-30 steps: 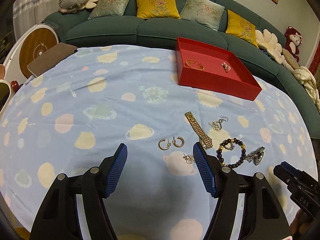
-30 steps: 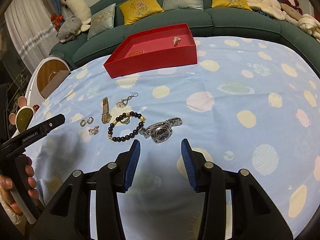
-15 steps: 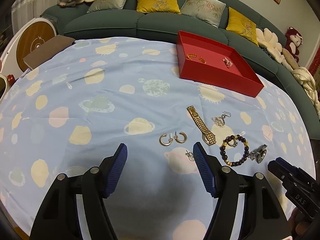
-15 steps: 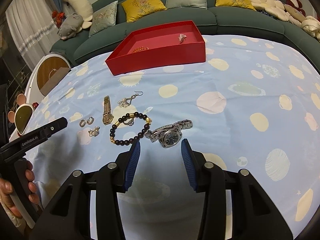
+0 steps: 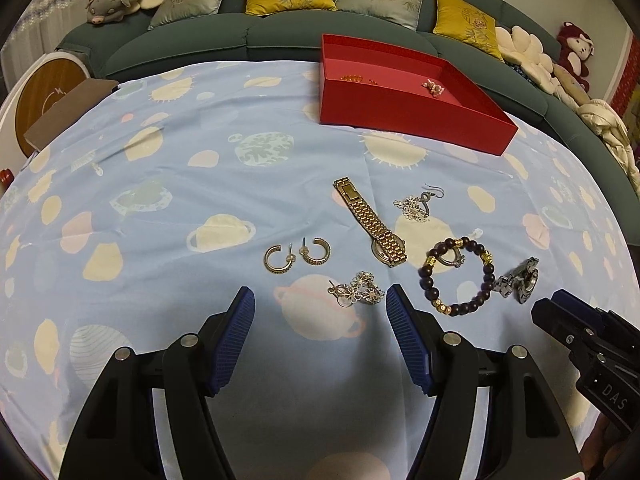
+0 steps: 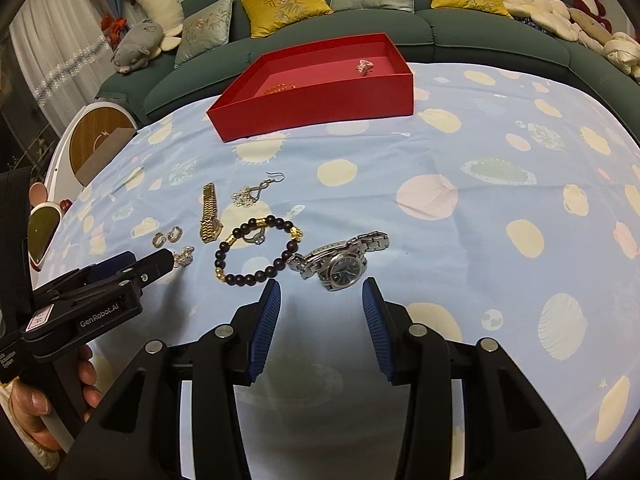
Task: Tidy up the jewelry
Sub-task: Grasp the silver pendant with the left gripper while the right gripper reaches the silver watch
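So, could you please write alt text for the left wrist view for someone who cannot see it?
The open left gripper hovers just short of a flower-shaped earring on a blue planet-print cloth. Beyond lie gold hoop earrings, a gold watch and a beaded bracelet, with a red tray behind.

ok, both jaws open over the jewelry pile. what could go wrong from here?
1. The flower earring lies flat on the wrinkly tablecloth, so the left gripper may pinch fabric along with it.
2. The silver watch touches the bead bracelet; lifting it with the right gripper could drag the beads.
3. The ring inside the bracelet could get knocked away.
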The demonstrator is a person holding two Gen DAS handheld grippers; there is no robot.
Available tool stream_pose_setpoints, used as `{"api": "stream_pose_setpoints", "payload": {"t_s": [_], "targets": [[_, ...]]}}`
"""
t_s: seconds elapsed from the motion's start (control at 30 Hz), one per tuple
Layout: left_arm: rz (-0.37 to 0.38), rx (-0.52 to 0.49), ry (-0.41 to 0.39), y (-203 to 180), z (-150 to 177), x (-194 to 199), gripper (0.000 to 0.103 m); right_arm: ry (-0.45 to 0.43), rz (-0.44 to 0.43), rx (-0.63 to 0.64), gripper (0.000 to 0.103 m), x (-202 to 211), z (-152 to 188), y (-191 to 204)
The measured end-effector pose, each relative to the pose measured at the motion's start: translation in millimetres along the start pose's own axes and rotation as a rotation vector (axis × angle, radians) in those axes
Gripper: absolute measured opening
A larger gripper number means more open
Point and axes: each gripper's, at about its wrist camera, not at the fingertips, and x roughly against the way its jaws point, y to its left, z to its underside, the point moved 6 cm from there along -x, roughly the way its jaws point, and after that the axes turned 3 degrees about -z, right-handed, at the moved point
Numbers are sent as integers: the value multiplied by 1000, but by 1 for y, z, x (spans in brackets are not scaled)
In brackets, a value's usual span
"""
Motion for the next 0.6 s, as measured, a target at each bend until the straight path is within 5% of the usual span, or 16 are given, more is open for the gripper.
{"api": "stream_pose_setpoints", "payload": {"t_s": [0.37,0.47,0.6], "targets": [[-40,-55,-13,-11,0,-15,58,0,41,-26,51,-22,-7,-3],[-37,-46,-21,-9,-3,-15,46,-4,51,-29,51,-26,-8,-4],[-7,-49,-22,-8,-4,-14,13,-10,45,-26,43,-26,-9,-2]]}}
